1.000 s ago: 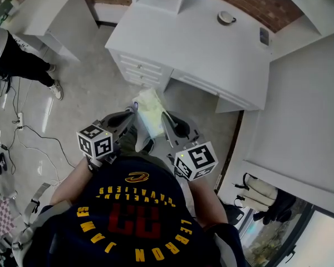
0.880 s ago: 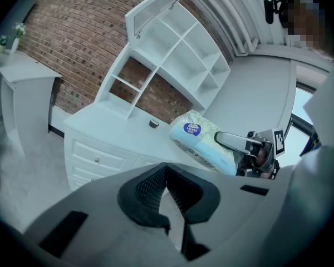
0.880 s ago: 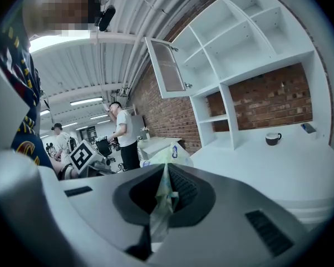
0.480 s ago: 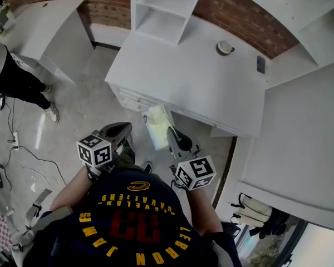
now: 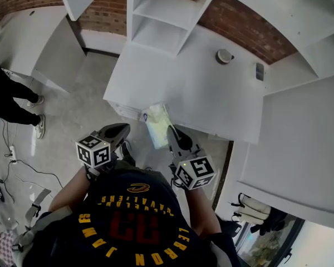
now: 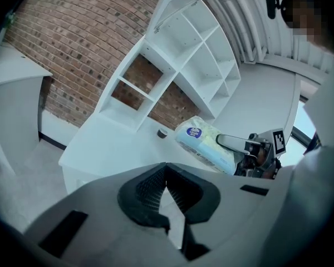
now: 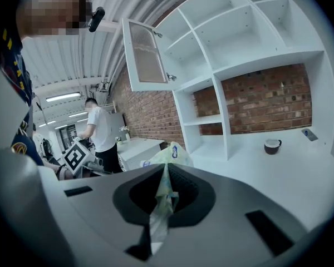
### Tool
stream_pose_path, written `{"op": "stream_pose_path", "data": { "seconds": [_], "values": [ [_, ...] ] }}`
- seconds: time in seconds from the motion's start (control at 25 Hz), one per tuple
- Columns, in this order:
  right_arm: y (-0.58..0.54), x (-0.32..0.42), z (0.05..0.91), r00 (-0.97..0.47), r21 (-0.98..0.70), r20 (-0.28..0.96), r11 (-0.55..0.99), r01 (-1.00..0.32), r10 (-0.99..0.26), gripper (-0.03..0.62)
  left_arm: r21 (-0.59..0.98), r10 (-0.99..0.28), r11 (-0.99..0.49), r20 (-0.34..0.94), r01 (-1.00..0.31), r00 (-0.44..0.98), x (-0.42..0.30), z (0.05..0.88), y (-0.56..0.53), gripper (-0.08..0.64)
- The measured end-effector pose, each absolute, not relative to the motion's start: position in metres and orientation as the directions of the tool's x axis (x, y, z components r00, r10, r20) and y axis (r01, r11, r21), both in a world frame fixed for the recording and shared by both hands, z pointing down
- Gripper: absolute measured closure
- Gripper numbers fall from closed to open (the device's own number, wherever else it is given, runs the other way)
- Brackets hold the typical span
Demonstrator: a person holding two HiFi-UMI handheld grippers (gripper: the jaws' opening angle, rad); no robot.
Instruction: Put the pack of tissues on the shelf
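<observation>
The pack of tissues [image 5: 157,124], pale green-white with a blue label, hangs over the front edge of the white desk [image 5: 200,88]. My right gripper [image 5: 172,132] is shut on the pack's wrapper, which is pinched thin between its jaws [image 7: 166,174]. From the left gripper view the pack [image 6: 206,143] juts out ahead of the right gripper [image 6: 236,144]. My left gripper [image 5: 121,130] is held beside it on the left, shut with nothing between its jaws [image 6: 166,177]. The white shelf unit [image 5: 161,15] stands at the desk's back, its compartments bare [image 7: 234,65].
A small dark cup [image 5: 225,55] and a flat dark object [image 5: 259,71] lie on the desk near the brick wall. A cabinet door [image 7: 145,54] stands open above the shelf unit. A person [image 5: 5,93] stands on the floor at the left, with cables nearby.
Both grippers and the pack have been carried forward to the desk; the pack, earlier over the floor in front of the drawers, now reaches the desk's front edge. The shelf unit has come further into view.
</observation>
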State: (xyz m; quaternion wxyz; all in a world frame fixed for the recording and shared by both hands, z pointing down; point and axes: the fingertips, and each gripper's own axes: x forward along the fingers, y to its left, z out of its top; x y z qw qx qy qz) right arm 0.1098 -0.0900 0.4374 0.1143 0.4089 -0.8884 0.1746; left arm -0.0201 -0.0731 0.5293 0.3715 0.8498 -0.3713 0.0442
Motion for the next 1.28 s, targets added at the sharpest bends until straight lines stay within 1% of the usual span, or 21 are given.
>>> {"op": "stream_pose_path", "data": {
  "seconds": [0.24, 0.48, 0.64, 0.8, 1.28],
  "values": [
    [-0.119, 0.094, 0.442, -0.610, -0.209, 0.359, 0.576, -0.790, -0.707, 0.586, 0.606, -0.580, -0.437, 0.374, -0.664, 0.724, -0.046, 0.543, -0.094, 0.558],
    [-0.140, 0.096, 0.454, -0.593, -0.217, 0.381, 0.555, -0.803, -0.709, 0.586, 0.625, -0.576, -0.410, 0.388, -0.664, 0.720, -0.050, 0.553, -0.098, 0.558],
    [-0.163, 0.107, 0.466, -0.575, -0.225, 0.395, 0.532, -0.816, -0.716, 0.586, 0.629, -0.608, -0.387, 0.375, -0.674, 0.699, -0.050, 0.552, -0.107, 0.558],
    [-0.192, 0.122, 0.481, -0.555, -0.226, 0.414, 0.510, -0.830, -0.721, 0.586, 0.603, -0.649, -0.348, 0.398, -0.718, 0.648, -0.055, 0.549, -0.126, 0.558],
    [-0.306, 0.140, 0.504, -0.571, -0.178, 0.439, 0.556, -0.812, -0.693, 0.586, 0.552, -0.735, -0.267, 0.414, -0.790, 0.538, -0.046, 0.531, -0.179, 0.558]
  ]
}}
